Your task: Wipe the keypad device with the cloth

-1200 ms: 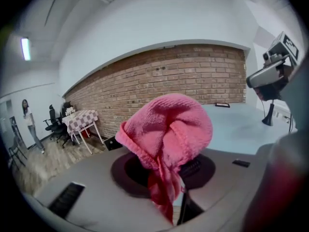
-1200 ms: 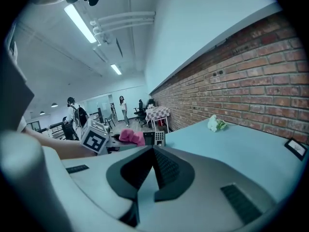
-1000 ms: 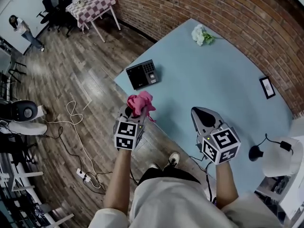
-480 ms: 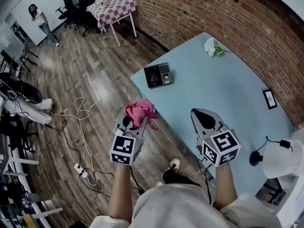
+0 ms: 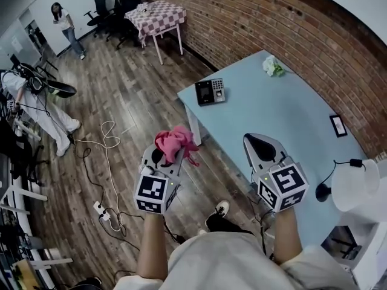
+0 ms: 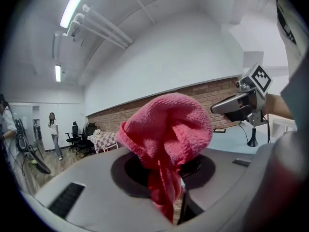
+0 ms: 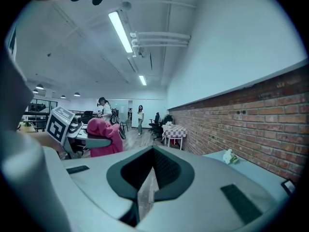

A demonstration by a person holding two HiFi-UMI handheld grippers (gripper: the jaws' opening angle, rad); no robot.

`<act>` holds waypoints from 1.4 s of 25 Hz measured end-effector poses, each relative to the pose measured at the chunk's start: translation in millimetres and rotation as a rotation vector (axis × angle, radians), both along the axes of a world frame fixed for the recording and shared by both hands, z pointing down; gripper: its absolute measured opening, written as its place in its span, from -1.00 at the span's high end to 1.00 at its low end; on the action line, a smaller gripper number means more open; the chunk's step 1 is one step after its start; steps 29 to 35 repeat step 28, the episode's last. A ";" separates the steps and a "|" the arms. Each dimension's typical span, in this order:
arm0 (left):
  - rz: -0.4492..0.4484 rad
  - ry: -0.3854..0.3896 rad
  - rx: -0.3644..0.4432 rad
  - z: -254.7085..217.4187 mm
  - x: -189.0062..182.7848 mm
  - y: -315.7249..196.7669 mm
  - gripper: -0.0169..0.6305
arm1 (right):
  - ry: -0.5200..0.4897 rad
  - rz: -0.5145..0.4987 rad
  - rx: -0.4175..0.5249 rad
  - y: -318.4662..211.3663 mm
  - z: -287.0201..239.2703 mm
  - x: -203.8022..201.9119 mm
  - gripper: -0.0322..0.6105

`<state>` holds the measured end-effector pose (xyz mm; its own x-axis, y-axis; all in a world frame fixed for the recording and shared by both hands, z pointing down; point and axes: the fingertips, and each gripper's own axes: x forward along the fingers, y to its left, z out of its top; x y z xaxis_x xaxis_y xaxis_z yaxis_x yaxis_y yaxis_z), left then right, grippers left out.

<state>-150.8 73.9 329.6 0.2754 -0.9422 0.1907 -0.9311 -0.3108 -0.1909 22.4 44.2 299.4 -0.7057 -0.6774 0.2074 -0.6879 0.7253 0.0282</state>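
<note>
The black keypad device (image 5: 210, 92) lies near the left corner of the light blue table (image 5: 284, 119). A bunched pink cloth (image 5: 173, 142) sticks up from my left gripper (image 5: 164, 152), which is shut on it over the wooden floor, well short of the device. In the left gripper view the cloth (image 6: 166, 129) fills the middle between the jaws of the left gripper (image 6: 169, 178). My right gripper (image 5: 257, 142) hovers over the table's near edge, shut, with nothing in it. The right gripper view shows the right gripper (image 7: 152, 163) with its jaws meeting and the cloth (image 7: 104, 137) off to the left.
A white flower bunch (image 5: 273, 66) and a small picture frame (image 5: 338, 125) sit near the brick wall. A black stand (image 5: 323, 192) and a white round object (image 5: 354, 189) are at the right. Cables (image 5: 106, 144) lie on the floor; people stand far left.
The head view has drawn back and turned: the table and keypad device now sit farther up and right. Both grippers keep their places in view, the left still holding the cloth.
</note>
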 end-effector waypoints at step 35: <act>-0.007 -0.035 0.092 -27.8 1.2 84.6 0.48 | -0.035 -0.023 0.056 75.2 -25.7 -13.3 0.87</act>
